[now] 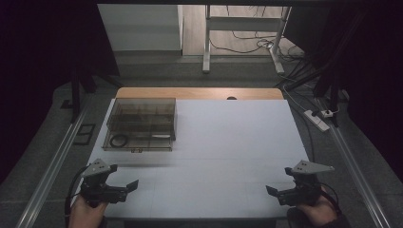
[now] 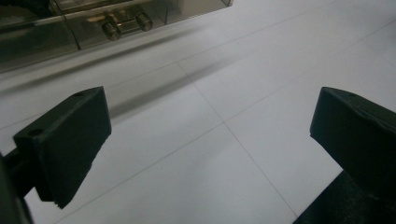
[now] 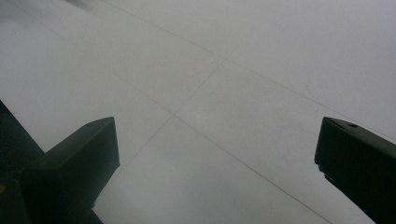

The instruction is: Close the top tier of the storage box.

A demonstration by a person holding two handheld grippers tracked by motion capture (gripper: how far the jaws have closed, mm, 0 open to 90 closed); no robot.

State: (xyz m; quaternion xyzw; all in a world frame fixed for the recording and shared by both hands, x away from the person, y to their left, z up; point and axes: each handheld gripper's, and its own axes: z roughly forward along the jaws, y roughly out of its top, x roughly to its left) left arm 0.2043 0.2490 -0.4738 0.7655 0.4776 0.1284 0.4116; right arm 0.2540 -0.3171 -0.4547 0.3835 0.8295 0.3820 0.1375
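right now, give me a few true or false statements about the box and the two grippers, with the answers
1. The clear box sits on the left half of the table. True.
2. The left gripper is clamped on the box. False: its jaws stand wide apart over bare table, short of the box.
3. The right gripper is open with nothing between its jaws. True.
4. A dark ring lies in the box's near left corner. True.
5. The box lid is swung fully up. False: the lid lies flat on top, and the latch at the front edge looks fastened.
6. The right gripper is nearer to the box than the left one. False: the left gripper is nearer.
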